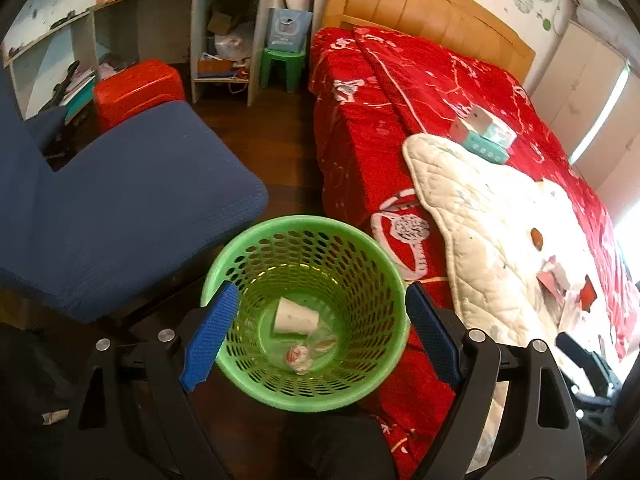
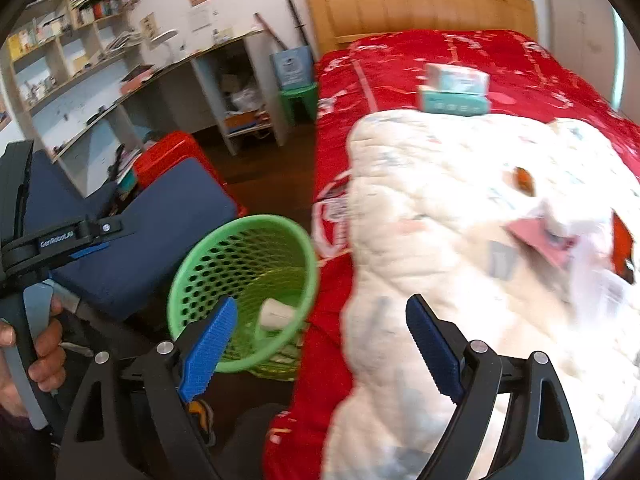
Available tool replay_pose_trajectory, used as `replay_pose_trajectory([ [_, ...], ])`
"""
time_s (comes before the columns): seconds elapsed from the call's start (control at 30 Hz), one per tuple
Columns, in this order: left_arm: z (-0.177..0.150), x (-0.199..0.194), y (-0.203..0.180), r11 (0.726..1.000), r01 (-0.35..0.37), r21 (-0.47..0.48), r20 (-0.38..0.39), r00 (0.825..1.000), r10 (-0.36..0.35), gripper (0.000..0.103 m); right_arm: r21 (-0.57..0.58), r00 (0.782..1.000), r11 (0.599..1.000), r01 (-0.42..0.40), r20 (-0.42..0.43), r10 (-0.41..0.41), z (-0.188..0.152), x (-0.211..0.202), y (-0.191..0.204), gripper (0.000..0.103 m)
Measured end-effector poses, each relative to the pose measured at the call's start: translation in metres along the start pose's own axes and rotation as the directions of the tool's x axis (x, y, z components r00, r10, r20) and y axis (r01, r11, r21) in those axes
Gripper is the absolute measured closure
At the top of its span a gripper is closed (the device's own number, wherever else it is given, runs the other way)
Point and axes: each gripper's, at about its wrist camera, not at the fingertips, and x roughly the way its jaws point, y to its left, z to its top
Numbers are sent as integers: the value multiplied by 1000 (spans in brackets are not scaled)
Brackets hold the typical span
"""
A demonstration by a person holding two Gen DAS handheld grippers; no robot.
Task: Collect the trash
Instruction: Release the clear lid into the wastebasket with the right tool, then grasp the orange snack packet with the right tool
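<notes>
Left wrist view: basket waits below, next trash is out on the bed.
Left gripper [image 1: 316, 336] hangs over the green basket [image 1: 224, 264], fingers wide apart and empty; a cup [image 1: 294, 316] and wrappers already lie inside. Right gripper [image 2: 320, 344] sits over the white quilt [image 2: 420, 220], fingers spread, nothing between them. Pink scraps [image 2: 540, 240] lie further right on the quilt: best to approach low, pinch paper only, not fabric, then carry it left to the basket.

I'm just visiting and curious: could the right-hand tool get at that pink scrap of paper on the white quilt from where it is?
Probably yes. The right tool is open and empty above the white quilt, and nothing stands between it and the pink paper, which lies uncovered ahead, to the right.
</notes>
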Motion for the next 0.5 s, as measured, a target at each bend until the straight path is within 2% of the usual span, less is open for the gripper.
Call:
replay_pose_trajectory([
  [0.2,-3,1,-24,999,30,31,-11,1000,-29,19,68,997,995,77,23,-79,-5,-24,-49,19],
  [0.5,-6,4,-64,993,80,88,-24,997,-78,19,163,979,968,193,39,-201,-21,-57,-116,18],
])
